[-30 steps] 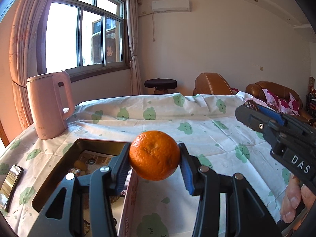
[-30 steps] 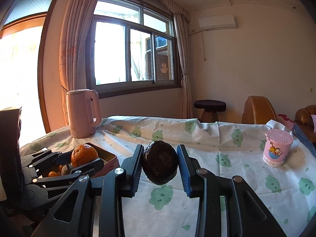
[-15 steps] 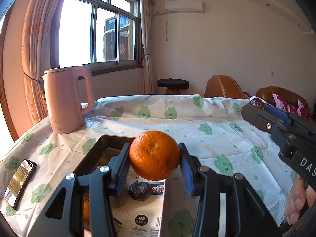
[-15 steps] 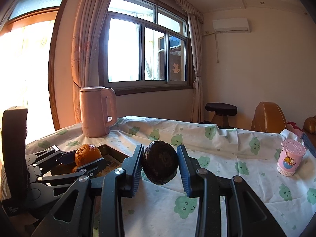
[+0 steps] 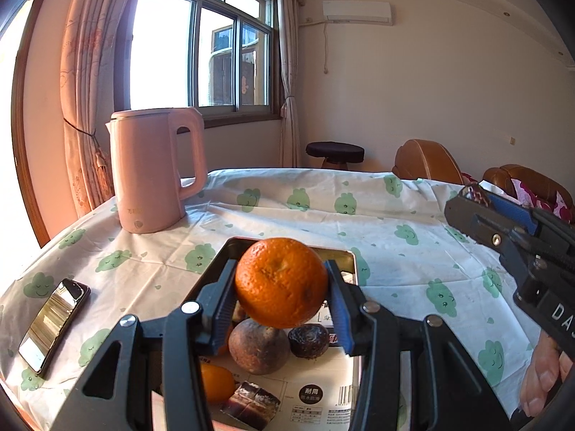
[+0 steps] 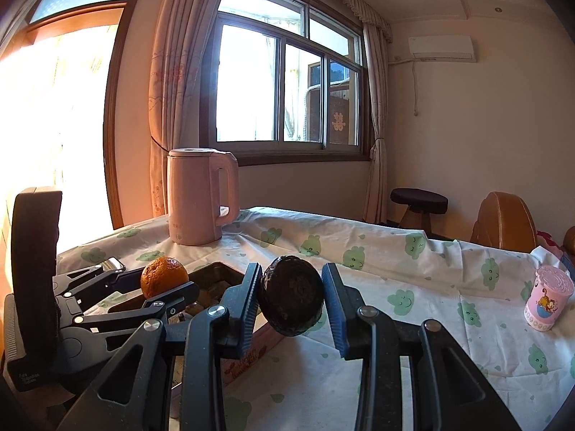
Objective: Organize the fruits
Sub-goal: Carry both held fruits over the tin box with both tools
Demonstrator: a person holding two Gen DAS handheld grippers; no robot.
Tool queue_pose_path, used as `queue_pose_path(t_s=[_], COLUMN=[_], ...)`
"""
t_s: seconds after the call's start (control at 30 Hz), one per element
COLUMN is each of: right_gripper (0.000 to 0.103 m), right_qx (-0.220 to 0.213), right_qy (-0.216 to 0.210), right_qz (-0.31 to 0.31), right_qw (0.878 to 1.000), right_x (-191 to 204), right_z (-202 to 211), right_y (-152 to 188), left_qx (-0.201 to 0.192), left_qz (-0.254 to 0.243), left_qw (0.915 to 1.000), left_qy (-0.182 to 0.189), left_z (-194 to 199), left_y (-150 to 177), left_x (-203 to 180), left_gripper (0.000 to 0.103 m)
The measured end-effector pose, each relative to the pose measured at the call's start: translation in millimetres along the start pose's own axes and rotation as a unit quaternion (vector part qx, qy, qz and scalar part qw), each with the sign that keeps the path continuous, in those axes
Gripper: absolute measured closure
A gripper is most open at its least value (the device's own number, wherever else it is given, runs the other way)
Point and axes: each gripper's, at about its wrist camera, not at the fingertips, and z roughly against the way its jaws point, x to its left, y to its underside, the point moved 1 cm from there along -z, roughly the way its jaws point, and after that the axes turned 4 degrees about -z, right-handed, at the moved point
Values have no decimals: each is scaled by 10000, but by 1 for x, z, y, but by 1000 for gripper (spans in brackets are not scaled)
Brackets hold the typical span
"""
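A: L wrist view first. What's your left gripper (image 5: 282,289) doing?

B: Clamped on the orange (image 5: 281,282), both blue pads (image 5: 336,309) pressed to its sides. You're holding it in the air above the metal tray (image 5: 354,264).

A: Tray contents?

B: Brown round fruit (image 5: 258,346) and a smaller dark wrinkled fruit (image 5: 309,340) side by side right under the orange. Small orange fruit (image 5: 215,382) lower left, partly hidden by a finger. Printed paper liner under them. Dark wrapped block (image 5: 251,404) near the bottom edge, can't ID it.

A: Rest of table?

B: Pink kettle (image 5: 154,172) back left on the cloud-print cloth (image 5: 305,212), phone (image 5: 54,325) flat at left, well apart from tray. Your right gripper (image 5: 510,230) comes in from the right edge; grip state not readable from here.

A: R wrist view?

B: Right gripper (image 6: 291,300) closed on a dark wrinkled round fruit (image 6: 291,300), held off the cloth (image 6: 395,265) just beside the tray's right edge. Left gripper (image 6: 158,289) with orange (image 6: 164,276) sits to the left over the tray (image 6: 215,267). Kettle (image 6: 199,195) behind. Pink cartoon cup (image 6: 548,298) far right, standing alone.
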Motion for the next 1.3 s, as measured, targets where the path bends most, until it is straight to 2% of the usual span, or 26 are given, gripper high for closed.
queue_pose_path(t_s=[1.3], right_gripper=[66], right_qx=[446], right_qy=[-462], right_qz=[260], right_qw=[9976], right_x=[60], right_z=[-38], right_y=[17], left_qx=[283], left_qz=[236], left_qw=[9983], left_qy=[-442], left_z=[-9], left_y=[13], left_x=[59], left_gripper=[55])
